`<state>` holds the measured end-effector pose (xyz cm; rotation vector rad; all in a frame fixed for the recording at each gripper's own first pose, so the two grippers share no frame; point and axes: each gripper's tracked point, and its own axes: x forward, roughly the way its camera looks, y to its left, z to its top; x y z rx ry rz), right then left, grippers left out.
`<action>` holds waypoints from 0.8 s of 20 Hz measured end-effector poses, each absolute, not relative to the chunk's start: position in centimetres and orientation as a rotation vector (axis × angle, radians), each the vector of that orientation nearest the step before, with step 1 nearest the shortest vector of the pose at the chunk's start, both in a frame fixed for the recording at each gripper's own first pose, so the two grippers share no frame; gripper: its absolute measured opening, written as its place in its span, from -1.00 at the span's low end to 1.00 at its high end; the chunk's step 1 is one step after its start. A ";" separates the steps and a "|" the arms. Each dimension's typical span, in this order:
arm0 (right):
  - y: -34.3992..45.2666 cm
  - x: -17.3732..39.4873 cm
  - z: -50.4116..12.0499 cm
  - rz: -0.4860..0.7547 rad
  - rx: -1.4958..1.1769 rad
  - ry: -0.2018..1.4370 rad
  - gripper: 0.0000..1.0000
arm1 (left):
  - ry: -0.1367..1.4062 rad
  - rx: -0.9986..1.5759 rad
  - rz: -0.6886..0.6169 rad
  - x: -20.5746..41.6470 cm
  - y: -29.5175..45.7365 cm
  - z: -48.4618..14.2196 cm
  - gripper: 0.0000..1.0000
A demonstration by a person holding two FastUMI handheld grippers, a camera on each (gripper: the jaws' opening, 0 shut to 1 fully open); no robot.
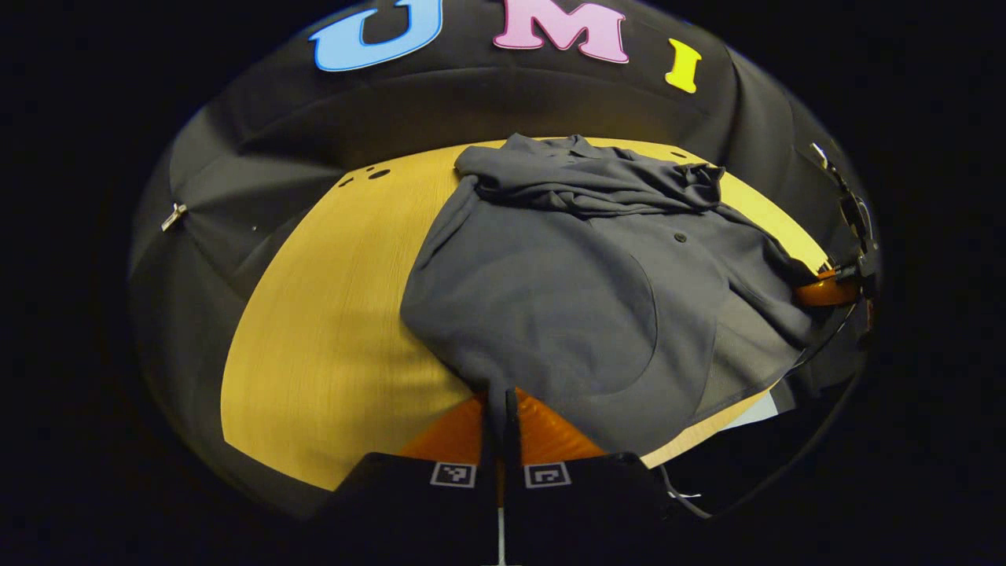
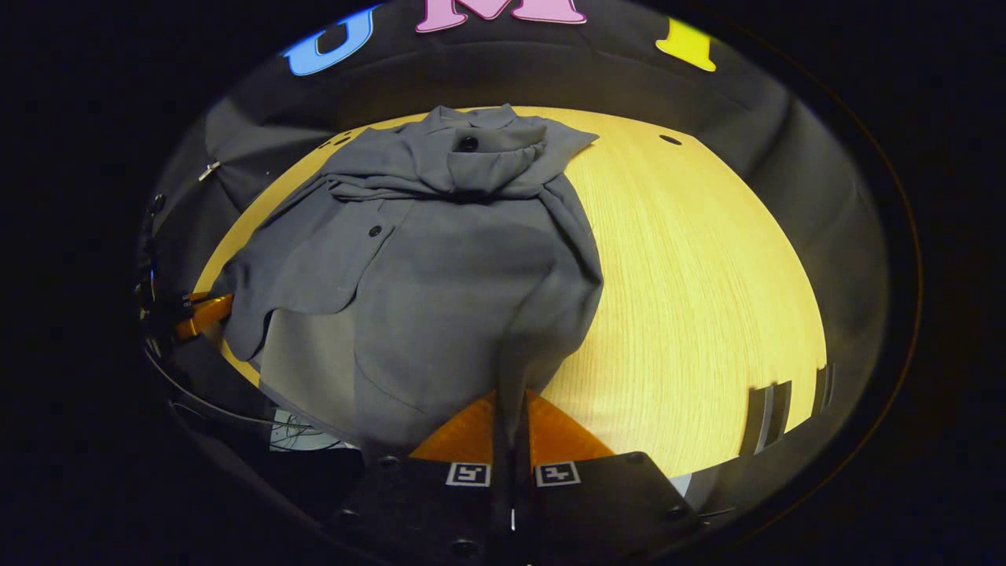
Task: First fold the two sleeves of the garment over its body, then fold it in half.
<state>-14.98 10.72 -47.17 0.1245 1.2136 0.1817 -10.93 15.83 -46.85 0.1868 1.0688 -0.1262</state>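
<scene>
The left gripper (image 1: pixel 501 409) had its jaws pressed together on a pinch of the grey garment (image 1: pixel 566 299), the cloth rising in a ridge straight out of the closed tips. In the right gripper view, the right gripper (image 2: pixel 511 413) was likewise clamped on a fold of the same fabric, which climbed away from its tips in a taut crease. Each held what looked like a near bottom corner of the hem, one at either side. The garment lay ahead of both pairs of jaws on the wooden table (image 1: pixel 314 330), its body spread flat just beyond the tips and its collar end farthest off. Across that far end, the sleeves (image 1: pixel 581 185) lay bunched in a band over the chest, so the first step looked done, if untidily. The fold in half seemed only begun: the hem was gripped and a little raised, yet the lower body had not yet been carried over the upper part. What remained, by my reading, was to take both corners forward to the collar, lay them down evenly, and let go.
</scene>
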 end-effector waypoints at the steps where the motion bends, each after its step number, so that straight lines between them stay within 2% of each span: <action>1: 11.2 -14.8 -46.7 0.181 0.182 1.203 -0.71 | 1.095 0.159 -0.112 -10.9 15.9 -46.7 -0.86; 2: 11.4 -14.5 -46.2 0.165 0.227 1.181 -0.89 | 1.097 0.132 -0.094 -10.7 16.0 -46.1 -0.88; 8: 9.8 -10.2 -40.2 0.109 0.364 1.011 -0.89 | 0.981 0.026 -0.069 -7.1 15.2 -40.4 -0.89; 16: 8.1 -1.4 -31.8 0.106 0.429 0.767 -0.89 | 0.779 -0.099 -0.049 1.3 15.1 -32.1 -0.89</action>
